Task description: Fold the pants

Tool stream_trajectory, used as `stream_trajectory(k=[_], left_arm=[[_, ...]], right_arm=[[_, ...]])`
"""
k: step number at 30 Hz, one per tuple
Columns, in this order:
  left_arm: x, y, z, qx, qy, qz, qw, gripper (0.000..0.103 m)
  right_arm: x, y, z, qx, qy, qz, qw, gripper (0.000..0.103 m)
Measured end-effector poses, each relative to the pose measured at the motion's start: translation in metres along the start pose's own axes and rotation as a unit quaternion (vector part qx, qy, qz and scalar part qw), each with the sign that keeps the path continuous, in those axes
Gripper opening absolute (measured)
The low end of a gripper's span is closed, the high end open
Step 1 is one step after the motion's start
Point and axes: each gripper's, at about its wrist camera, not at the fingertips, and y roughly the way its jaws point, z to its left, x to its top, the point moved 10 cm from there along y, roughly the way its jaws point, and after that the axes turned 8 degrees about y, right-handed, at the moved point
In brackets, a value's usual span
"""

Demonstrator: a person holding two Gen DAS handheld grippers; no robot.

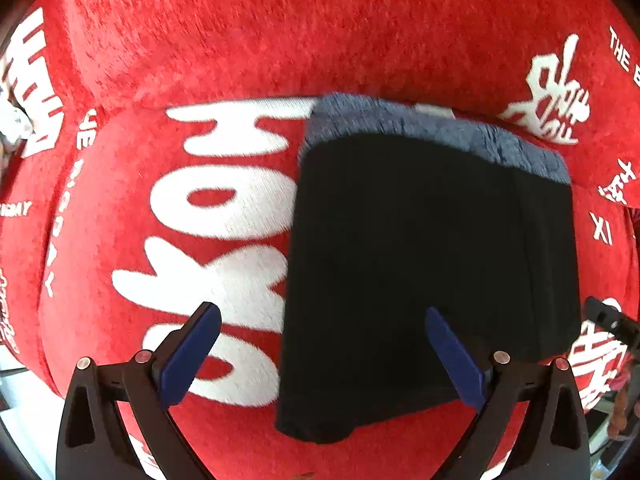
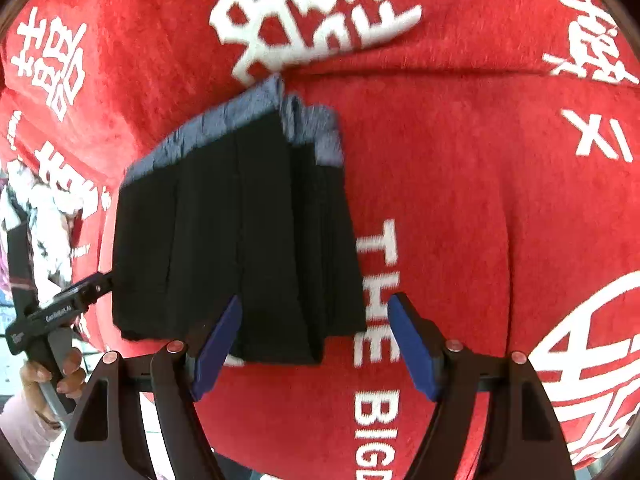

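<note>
On the red blanket: black pants (image 1: pixel 428 276) lay folded into a compact rectangle, blue-grey lining showing along the far edge.
Blanket (image 1: pixel 320 32): plush, white lettering.
Left gripper (image 1: pixel 320 354): wide apart, holding nothing, hovering above the near-left corner.
Right gripper (image 2: pixel 314 346): wide apart, empty, above the near-right corner.
Risk: a finger snagging the soft top layer could probably drag the stacked folds askew.

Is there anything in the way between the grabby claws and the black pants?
Nothing visible. The folded black pants with the grey-blue fuzzy lining lie on the red plush blanket with white lettering. The left gripper and the right gripper are both open right over the near edge.
</note>
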Motion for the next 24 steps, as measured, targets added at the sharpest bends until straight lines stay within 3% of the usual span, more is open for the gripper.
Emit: stream_trajectory(k=[2,4,5,9,12,19,21,23,24], left_arm=[[0.013,-0.002,0.010,0.017,-0.008,-0.013,0.9997,0.102],[0.026,-0.001,0.020,0.026,-0.024,-0.020,0.9992,0.102],[0.034,0.000,0.024,0.028,-0.035,-0.022,0.9987,0.102],[0.060,0.012,0.035,0.041,-0.048,-0.031,0.9975,0.102],[0.063,0.033,0.035,0.060,-0.025,-0.016,0.9978,0.103],[0.058,0.031,0.041,0.046,-0.023,-0.013,0.9986,0.103],[0.056,0.026,0.040,0.044,-0.010,-0.013,0.9989,0.103],[0.049,0.022,0.037,0.024,0.002,-0.011,0.9997,0.103],[0.046,0.022,0.034,0.012,0.006,-0.007,0.9999,0.103]], right_arm=[[0.015,-0.006,0.006,0.012,0.002,-0.017,1.000,0.078],[0.039,-0.009,0.018,0.026,0.002,-0.032,0.999,0.062],[0.050,-0.007,0.025,0.026,-0.004,-0.036,0.999,0.047],[0.085,0.011,0.046,0.006,-0.038,-0.046,0.998,0.032],[0.086,0.036,0.044,-0.025,-0.054,-0.022,0.998,0.032],[0.083,0.033,0.043,-0.007,-0.053,-0.005,0.999,0.037],[0.073,0.023,0.037,0.007,-0.049,0.005,0.999,0.059],[0.066,0.013,0.028,0.029,-0.035,0.008,0.999,0.074],[0.062,0.008,0.023,0.044,-0.023,0.011,0.999,0.076]])
